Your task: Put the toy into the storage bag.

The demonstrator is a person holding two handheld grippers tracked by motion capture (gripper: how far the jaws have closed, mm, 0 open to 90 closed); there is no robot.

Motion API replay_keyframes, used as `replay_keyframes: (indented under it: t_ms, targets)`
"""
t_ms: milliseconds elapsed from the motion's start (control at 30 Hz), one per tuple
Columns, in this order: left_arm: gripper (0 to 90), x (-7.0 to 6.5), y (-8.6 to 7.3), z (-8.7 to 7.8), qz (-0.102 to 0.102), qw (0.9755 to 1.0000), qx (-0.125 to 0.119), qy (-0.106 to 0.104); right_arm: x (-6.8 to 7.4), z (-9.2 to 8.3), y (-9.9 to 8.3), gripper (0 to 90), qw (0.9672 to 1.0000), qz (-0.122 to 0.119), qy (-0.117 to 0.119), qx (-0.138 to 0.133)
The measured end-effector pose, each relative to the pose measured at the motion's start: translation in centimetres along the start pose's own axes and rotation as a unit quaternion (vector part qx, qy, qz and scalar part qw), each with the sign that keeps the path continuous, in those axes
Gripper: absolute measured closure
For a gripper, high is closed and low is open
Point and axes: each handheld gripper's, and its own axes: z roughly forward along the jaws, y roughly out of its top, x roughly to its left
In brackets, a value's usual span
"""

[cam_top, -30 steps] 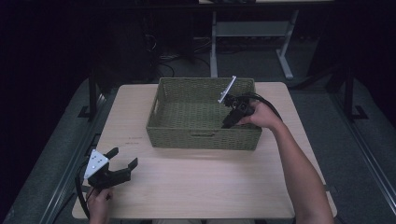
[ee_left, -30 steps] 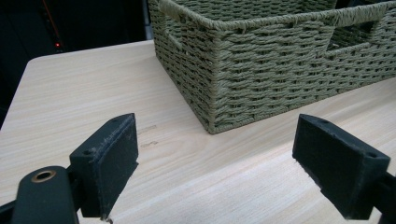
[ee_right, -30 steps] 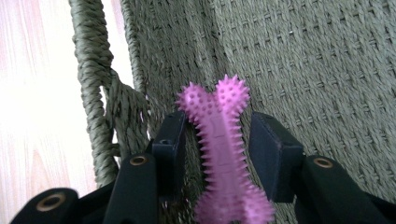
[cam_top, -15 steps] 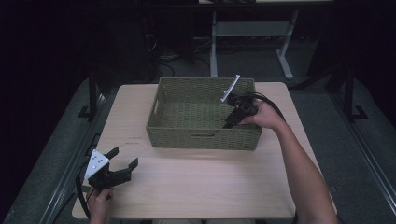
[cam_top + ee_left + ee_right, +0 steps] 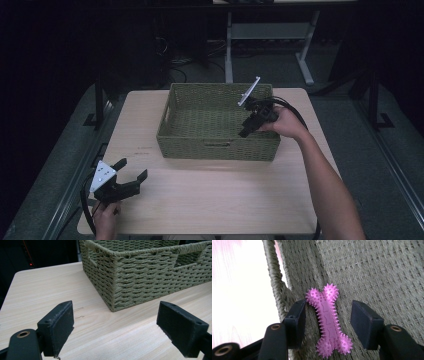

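We see pink spiky bone toy (image 5: 329,319) lying on floor of woven basket (image 5: 218,148), near side wall. We judge it light, rubbery, soft spikes; best pinched across narrow waist. Right gripper (image 5: 327,325) reaches down into basket, jaws just opening, flanking toy, pads clear. Left gripper (image 5: 115,330) rests low at table (image 5: 210,200) corner, jaws spread, nothing between

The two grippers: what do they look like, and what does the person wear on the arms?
Both the left gripper and the right gripper are black, each with two blocky, flat-faced jaws. Brass-coloured rings sit in the jaw arms. Each carries a grey three-cornered plate on top; the left one shows small dots. A black cable trails from each. The forearms are bare, no sleeves visible.
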Motion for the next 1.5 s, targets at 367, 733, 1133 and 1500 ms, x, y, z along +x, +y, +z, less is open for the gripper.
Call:
replay_keyframes:
  t_ms: [367, 733, 1133, 1500]
  targets:
    - [13.8, -0.1, 0.0, 0.1, 0.004, 1.0000, 0.000, -0.001, 0.4, -1.4, -0.3, 43.2, 0.9999, 0.004, -0.003, -0.013]
    - [13.8, -0.2, 0.1, 0.1, 0.005, 1.0000, 0.000, -0.002, 1.1, -3.1, -0.8, 42.2, 0.9995, 0.012, -0.010, -0.029]
    - [13.8, -0.2, 0.1, 0.1, 0.007, 1.0000, 0.001, -0.002, 2.3, -4.5, -1.3, 40.2, 0.9991, 0.009, -0.015, -0.039]
    - [13.8, -0.3, 0.1, 0.1, 0.006, 1.0000, 0.001, -0.004, 3.8, -5.4, -1.5, 38.4, 0.9987, -0.009, -0.020, -0.046]
